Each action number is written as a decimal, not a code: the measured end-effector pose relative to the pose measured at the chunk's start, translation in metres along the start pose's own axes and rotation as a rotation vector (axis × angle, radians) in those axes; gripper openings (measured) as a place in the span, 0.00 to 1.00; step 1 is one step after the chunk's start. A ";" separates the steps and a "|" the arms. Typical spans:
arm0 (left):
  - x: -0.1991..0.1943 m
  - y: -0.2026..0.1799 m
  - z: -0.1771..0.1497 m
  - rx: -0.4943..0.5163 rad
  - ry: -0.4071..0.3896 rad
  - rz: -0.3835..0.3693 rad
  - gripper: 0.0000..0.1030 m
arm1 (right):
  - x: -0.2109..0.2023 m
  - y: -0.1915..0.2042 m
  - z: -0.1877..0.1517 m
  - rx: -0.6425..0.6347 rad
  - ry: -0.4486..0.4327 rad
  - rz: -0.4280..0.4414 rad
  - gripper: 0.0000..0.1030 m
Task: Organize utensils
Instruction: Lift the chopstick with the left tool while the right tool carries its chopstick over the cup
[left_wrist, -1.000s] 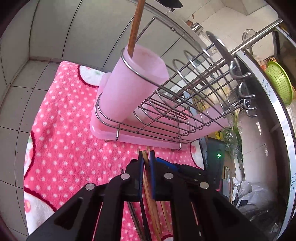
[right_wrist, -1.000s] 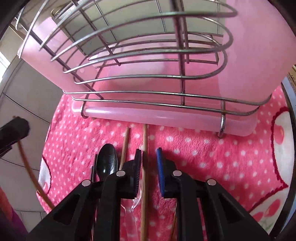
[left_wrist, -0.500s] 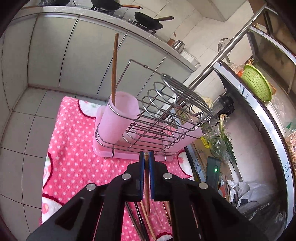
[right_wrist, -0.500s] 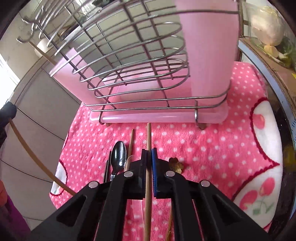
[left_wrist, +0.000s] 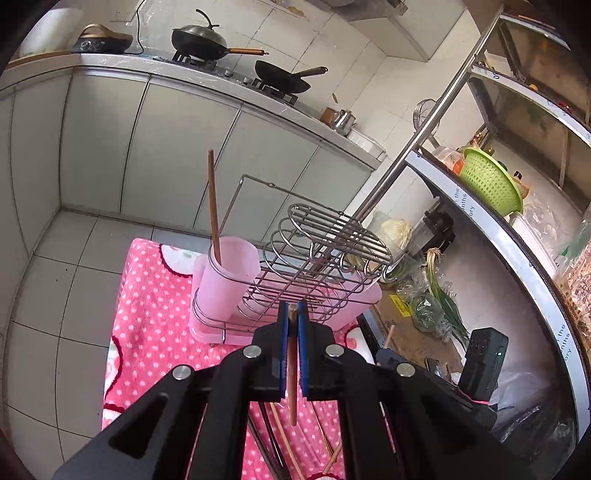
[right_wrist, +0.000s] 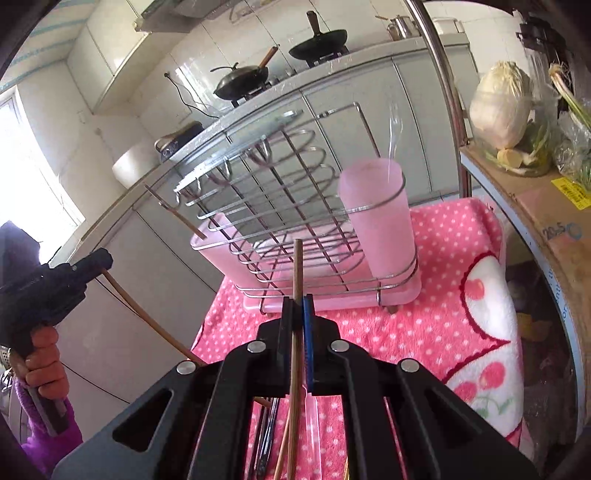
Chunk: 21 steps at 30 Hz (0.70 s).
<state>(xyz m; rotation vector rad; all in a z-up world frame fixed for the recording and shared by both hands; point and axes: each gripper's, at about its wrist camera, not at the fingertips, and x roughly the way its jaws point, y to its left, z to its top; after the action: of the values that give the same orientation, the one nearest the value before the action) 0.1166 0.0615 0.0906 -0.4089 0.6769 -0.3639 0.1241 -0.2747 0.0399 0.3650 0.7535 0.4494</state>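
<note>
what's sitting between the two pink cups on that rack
In the right wrist view, the wire rack with its row of loops spans the gap between the pink cup and the far pink cup; nothing is slotted in it.

I see two black woks (left_wrist: 199, 38) on a stove along the grey counter (left_wrist: 236, 92), a green colander (left_wrist: 489, 182) on a metal shelf, and a cabbage (right_wrist: 500, 103) above a cardboard box (right_wrist: 539, 201).
</note>
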 end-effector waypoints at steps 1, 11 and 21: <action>-0.004 -0.001 0.003 0.008 -0.013 0.007 0.04 | -0.006 0.004 0.006 -0.013 -0.020 0.000 0.06; -0.047 -0.017 0.060 0.054 -0.173 0.072 0.04 | -0.065 0.035 0.082 -0.117 -0.250 -0.035 0.06; -0.064 -0.018 0.117 0.042 -0.285 0.124 0.04 | -0.096 0.029 0.154 -0.122 -0.488 -0.128 0.06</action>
<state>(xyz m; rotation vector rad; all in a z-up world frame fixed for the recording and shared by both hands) 0.1448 0.1035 0.2155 -0.3682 0.4137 -0.1967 0.1665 -0.3232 0.2119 0.2934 0.2708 0.2672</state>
